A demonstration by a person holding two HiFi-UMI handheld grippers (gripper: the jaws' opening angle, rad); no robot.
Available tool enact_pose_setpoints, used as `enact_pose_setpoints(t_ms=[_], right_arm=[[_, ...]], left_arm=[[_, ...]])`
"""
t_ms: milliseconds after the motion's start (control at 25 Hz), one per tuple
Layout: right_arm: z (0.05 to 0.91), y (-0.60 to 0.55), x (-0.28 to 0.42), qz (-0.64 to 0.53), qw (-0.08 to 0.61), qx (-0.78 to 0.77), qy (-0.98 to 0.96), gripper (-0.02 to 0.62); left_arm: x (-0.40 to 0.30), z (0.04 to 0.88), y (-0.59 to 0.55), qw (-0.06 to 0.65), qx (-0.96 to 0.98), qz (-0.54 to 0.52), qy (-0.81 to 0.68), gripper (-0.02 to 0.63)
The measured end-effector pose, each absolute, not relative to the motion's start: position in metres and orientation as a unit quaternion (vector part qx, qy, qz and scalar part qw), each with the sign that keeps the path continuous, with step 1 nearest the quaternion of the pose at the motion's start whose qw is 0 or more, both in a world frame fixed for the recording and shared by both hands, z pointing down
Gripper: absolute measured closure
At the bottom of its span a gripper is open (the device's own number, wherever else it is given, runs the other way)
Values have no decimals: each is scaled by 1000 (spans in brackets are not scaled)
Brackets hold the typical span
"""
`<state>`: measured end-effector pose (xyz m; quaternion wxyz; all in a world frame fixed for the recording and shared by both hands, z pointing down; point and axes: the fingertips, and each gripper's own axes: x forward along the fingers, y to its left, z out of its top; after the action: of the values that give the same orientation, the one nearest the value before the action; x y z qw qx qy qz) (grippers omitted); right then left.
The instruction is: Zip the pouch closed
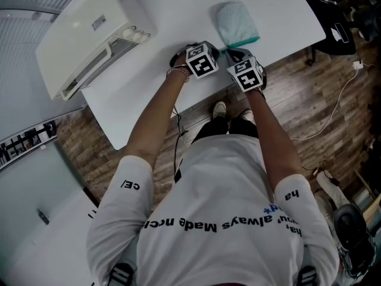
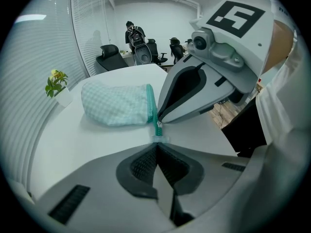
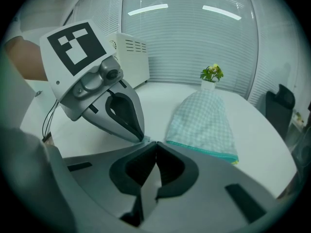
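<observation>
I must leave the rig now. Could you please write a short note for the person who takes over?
Left gripper: tongs shut on the zipper's end tab.
Right gripper: tongs shut, apparently on the zipper pull, close beside the left tongs.
Pouch: lies flat on the white table.
Done: both grips taken.
Left to do: probably draw the pull along the zipper to its far end; whether it is zipped already cannot be seen.
</observation>
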<state>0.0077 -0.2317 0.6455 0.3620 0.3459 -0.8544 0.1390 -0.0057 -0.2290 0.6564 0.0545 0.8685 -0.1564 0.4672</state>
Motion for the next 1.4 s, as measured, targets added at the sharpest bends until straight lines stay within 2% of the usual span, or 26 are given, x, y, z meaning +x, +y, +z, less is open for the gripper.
enact_pose_setpoints(t_ms=[1400], right_arm=[[641,-220,24,119,363,370,-847,586]], left_arm=[[-21,658,-208,49,851,494,-170,587]])
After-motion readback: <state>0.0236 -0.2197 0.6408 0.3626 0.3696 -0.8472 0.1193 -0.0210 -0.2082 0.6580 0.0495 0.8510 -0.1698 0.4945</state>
